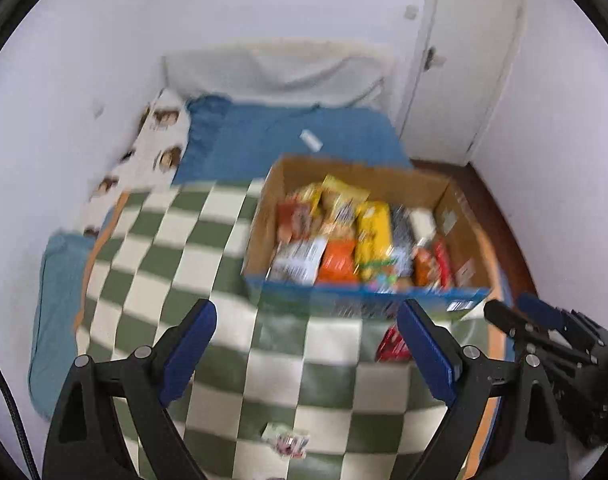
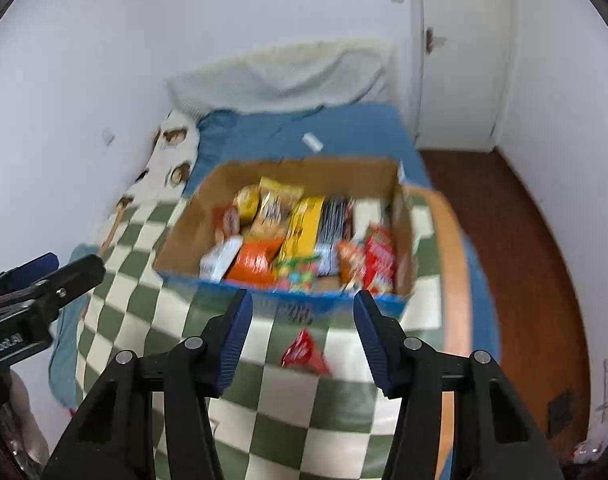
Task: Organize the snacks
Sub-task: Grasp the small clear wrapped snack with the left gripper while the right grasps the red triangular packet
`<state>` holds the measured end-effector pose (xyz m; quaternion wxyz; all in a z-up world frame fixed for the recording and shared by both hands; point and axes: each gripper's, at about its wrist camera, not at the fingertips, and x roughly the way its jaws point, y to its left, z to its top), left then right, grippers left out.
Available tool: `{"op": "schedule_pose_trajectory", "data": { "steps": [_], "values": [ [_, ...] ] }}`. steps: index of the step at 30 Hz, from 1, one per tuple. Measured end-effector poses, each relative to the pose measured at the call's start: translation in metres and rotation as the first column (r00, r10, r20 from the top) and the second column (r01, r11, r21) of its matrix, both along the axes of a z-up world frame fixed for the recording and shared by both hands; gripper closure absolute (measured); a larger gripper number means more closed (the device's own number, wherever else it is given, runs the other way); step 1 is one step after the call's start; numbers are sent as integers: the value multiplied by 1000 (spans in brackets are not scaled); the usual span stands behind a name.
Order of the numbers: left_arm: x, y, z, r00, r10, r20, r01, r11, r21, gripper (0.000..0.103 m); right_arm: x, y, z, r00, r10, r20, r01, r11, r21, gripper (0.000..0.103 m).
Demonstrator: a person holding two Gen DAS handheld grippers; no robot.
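A cardboard box [image 1: 264, 216] with a blue front edge stands on a green-and-white checked blanket [image 1: 176, 248]. It holds several snack packs in yellow, orange, red and white; it also shows in the right wrist view [image 2: 184, 232]. A red snack pack [image 2: 304, 354] lies on the blanket just in front of the box, and shows in the left wrist view [image 1: 391, 344]. A small pale snack pack [image 1: 288, 440] lies nearer, low between my left fingers. My left gripper [image 1: 307, 344] is open and empty. My right gripper [image 2: 300, 336] is open and empty, above the red pack.
The bed has a blue sheet [image 1: 288, 136], a white pillow [image 1: 276, 68] at the far end and a patterned cloth [image 1: 160, 140] along the left wall. A white door [image 1: 463, 60] and brown floor [image 2: 523, 240] lie to the right of the bed.
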<state>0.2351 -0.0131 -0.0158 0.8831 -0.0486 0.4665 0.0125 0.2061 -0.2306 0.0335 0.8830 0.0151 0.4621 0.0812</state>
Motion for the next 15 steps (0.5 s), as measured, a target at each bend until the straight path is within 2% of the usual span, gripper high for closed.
{"op": "schedule_pose_trajectory", "data": {
  "steps": [4,7,11,12,14,15],
  "values": [
    [-12,17,-56,988,71,-137,-71,997,11,10,13,4,-57,992,23,-121,-23,1000,0,47],
    [-23,34,-100,957,126,-260,-132,991,-6,10,28,7,-105,977,43,-210,-42,999,10,47],
    [-46,56,-158,883,188,-431,-245,966,-81,10,46,17,-161,952,69,-297,-79,997,-21,47],
    [-54,61,-174,857,193,-478,-278,954,-113,10,50,20,-172,946,76,-314,-91,995,-32,47],
    [-67,62,-195,821,181,-542,-315,934,-165,10,56,27,-191,934,96,-343,-119,992,-48,47],
    [-73,60,-205,803,168,-572,-331,924,-193,10,57,31,-198,928,109,-356,-137,989,-55,51]
  ]
}}
